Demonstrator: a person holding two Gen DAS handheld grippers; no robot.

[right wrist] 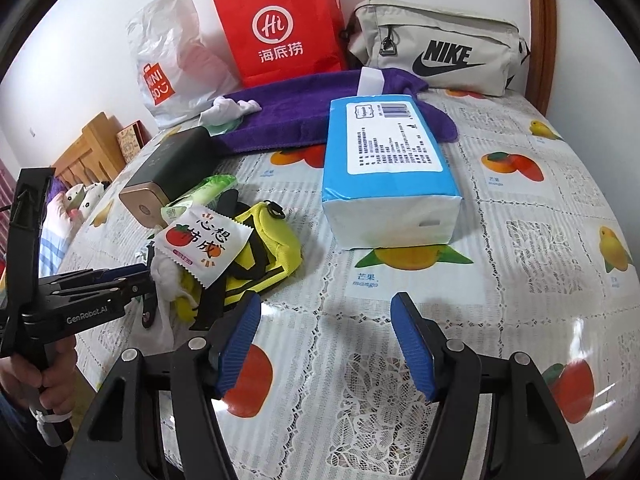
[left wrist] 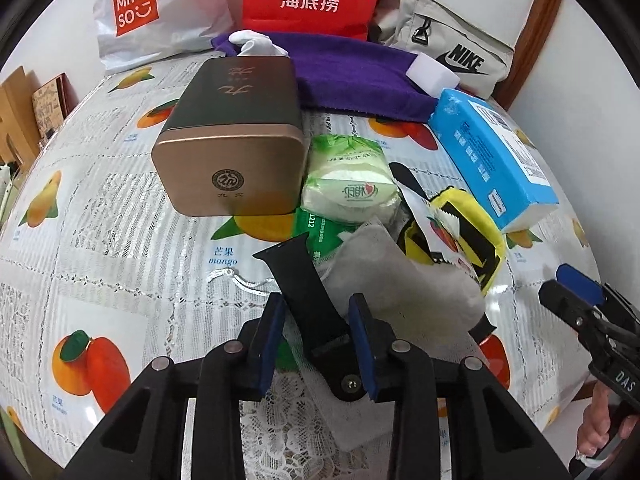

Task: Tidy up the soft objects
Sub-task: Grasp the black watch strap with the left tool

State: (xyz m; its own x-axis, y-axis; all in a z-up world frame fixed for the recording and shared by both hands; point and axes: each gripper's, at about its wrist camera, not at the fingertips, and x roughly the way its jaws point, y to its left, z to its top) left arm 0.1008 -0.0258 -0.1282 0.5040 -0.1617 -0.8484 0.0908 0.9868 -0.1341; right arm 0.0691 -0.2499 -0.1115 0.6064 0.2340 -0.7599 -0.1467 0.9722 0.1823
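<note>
1. a black strap point(left wrist: 306, 300) lies near the table's point(left wrist: 120, 264) front edge, running away from the camera, its near end between the left gripper's point(left wrist: 318, 344) pads.
2. the left jaws are narrowed around it; whether they pinch it cannot be told.
3. a grey sock point(left wrist: 400, 280) lies just right of it.
4. the right gripper point(right wrist: 326, 344), spread and empty, hovers farther right.

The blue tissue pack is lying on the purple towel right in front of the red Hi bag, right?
Not quite. The blue tissue pack lies on the mango-print tablecloth, nearer than the purple towel; only its far end overlaps it. The right wrist view shows this.
</note>
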